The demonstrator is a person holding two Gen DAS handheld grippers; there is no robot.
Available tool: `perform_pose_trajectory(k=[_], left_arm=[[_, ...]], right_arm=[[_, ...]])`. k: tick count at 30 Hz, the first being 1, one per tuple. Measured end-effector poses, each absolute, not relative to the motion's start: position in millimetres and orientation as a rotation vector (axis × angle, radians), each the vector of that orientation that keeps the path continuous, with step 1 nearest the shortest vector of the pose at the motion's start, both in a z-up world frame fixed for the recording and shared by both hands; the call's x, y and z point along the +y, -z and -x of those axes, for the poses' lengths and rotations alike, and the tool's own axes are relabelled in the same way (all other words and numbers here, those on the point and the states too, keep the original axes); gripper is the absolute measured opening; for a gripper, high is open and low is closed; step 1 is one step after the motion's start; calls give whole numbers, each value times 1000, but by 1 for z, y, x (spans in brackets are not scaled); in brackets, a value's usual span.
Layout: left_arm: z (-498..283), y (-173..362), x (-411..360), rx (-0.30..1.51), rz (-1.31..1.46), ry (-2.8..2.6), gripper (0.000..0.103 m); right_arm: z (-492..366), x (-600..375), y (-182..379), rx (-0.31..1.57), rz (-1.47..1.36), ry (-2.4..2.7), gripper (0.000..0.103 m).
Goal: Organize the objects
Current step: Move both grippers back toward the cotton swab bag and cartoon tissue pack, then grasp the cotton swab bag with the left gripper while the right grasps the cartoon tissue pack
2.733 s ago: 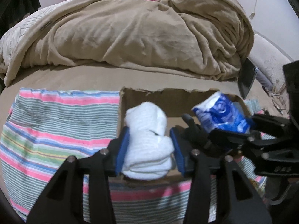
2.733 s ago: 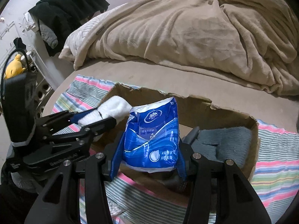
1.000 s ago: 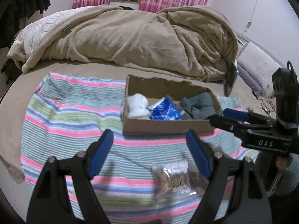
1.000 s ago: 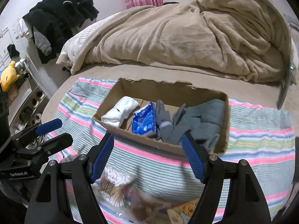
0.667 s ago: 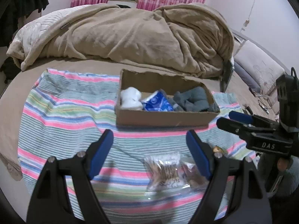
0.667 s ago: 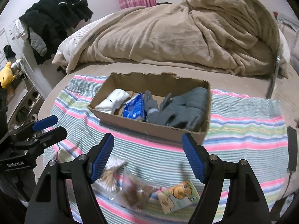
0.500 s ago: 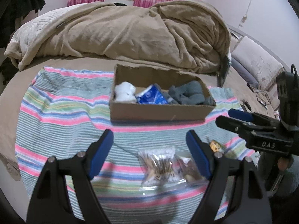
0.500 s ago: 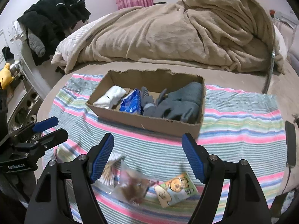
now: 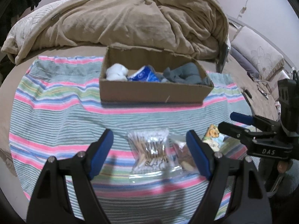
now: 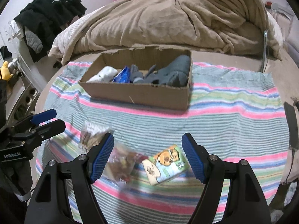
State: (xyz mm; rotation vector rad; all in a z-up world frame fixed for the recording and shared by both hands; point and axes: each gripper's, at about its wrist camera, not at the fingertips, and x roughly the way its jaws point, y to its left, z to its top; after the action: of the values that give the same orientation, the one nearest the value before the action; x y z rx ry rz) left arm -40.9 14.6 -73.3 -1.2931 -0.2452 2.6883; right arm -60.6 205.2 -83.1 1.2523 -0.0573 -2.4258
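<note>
While jaws gape, left gripper (image 9: 149, 149) hovers (probably swabs (image 9: 151, 149)).

Both views are fairly dim, lit by soft, cool indoor light from overhead — no hard glare. The cardboard box (image 9: 151, 93) throws a narrow dark shadow along its near wall onto the striped cloth (image 9: 56, 112). Fisheye bending is strong: the bed curves and black corners close in at 2, 4, 8 and 10 o'clock. Motion blur softens the small packets (image 10: 164, 164) toward 6 o'clock — their print is unreadable. The beige blanket (image 10: 168, 18) at 12 o'clock looks grainy.
</note>
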Motion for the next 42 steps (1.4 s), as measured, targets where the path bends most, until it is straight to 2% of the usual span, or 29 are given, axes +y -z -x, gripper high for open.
perform_pose_trajectory(k=[24,35,37,39,41,42], left_arm=[[53,131,38,-180,1487,-2613,81],[57,145,35,-186,1516,-2611,80],[57,145,35,-183,1511,-2609,80],[57,145,34,-181,1506,-2606,77],[56,145,34,-181,1501,-2601,74],[56,145,35,-180,1498,-2599,67]], right_arm=[[63,216,137,60,-1396,2358,78],[63,210,144,128,-1397,2316,78],[61,207,145,159,-1392,2303,82],[60,203,146,179,-1383,2295,88],[59,199,149,214,-1389,2298,88],[60,199,150,223,-1391,2299,88]])
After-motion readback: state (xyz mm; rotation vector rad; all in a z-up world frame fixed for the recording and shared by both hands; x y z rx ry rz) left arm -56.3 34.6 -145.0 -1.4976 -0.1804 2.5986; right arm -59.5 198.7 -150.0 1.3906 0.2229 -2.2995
